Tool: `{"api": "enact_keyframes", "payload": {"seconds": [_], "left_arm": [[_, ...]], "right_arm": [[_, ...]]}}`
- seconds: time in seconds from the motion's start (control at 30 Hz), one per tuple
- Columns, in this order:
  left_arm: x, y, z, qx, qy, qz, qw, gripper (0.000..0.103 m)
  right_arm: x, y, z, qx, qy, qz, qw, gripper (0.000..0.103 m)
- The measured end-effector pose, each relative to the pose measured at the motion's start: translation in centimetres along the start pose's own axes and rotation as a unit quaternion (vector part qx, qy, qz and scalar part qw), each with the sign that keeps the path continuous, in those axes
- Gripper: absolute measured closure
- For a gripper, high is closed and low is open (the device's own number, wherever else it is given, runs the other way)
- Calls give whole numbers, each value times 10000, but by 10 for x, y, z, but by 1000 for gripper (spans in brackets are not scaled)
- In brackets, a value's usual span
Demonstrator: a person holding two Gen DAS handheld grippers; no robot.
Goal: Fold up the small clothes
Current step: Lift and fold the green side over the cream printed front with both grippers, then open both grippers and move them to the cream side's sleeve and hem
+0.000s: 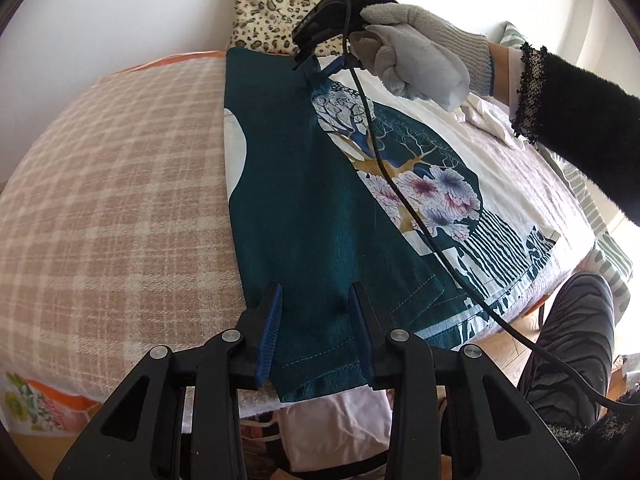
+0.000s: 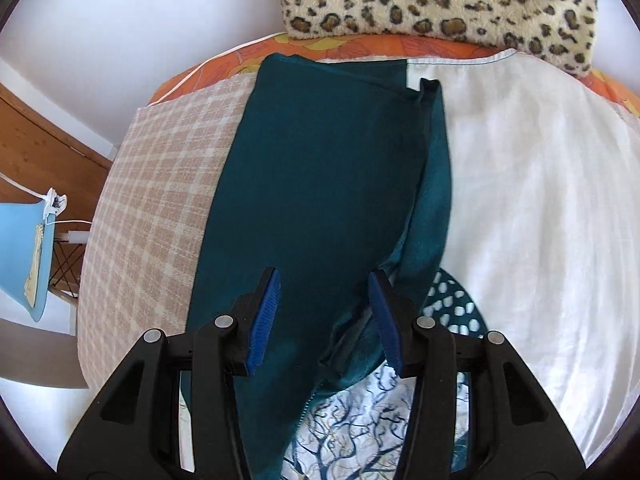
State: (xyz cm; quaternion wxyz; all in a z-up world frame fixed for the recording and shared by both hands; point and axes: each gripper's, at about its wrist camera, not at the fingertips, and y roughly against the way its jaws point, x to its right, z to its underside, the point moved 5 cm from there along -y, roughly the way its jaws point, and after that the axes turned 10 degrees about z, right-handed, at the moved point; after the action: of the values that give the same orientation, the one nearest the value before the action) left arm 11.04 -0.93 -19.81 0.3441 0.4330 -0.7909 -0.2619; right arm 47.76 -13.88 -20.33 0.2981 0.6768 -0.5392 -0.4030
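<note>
A white garment (image 1: 496,184) with a tree-and-flower print lies on the plaid blanket (image 1: 120,200). Its teal side (image 1: 304,200) is folded over the middle. My left gripper (image 1: 316,320) stands open over the teal hem at the near edge, with cloth lying between the pads but not pinched. At the far end a gloved hand (image 1: 420,56) holds my right gripper (image 1: 320,67) over the teal collar corner. In the right wrist view that gripper (image 2: 324,308) is open above the teal fold (image 2: 320,180), where a small ridge of cloth lies near the right pad (image 2: 386,320).
A leopard-print cushion (image 2: 440,0) lies at the far edge, over an orange sheet (image 2: 224,68). A black cable (image 1: 420,220) crosses the print. The person's striped leg (image 1: 568,340) is at the right, and crumpled white cloth (image 1: 492,120) lies beyond. A blue object (image 2: 28,260) stands left of the bed.
</note>
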Motion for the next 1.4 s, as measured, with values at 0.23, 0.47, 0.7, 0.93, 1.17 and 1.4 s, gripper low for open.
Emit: {"api": "enact_keyframes", "payload": {"seconds": [0.23,0.47,0.7,0.93,1.17,1.4], "left_arm": [[4,9,-5,130,-79,-124,9998,71],[34,26,-24,420,-442,-230,9979,71],[61,34,-41,606,-558,-329,9961,35],[86,31,-51,633,-660,-337,9952,33],[120,21,-57,641,-951,-208,9932,33],[155,-1,-56,565,-1151,111,9917,33]], "right_arm": [[77,59,15,441,-549,-56,9975,54],[125,117,45,916,-665,-63,9936,54],[152,166,75,1319,-617,43,9893,49],[176,204,102,1724,-563,175,9833,39],[201,224,120,1927,-609,236,9791,34],[236,236,133,1993,-741,304,9767,34]]}}
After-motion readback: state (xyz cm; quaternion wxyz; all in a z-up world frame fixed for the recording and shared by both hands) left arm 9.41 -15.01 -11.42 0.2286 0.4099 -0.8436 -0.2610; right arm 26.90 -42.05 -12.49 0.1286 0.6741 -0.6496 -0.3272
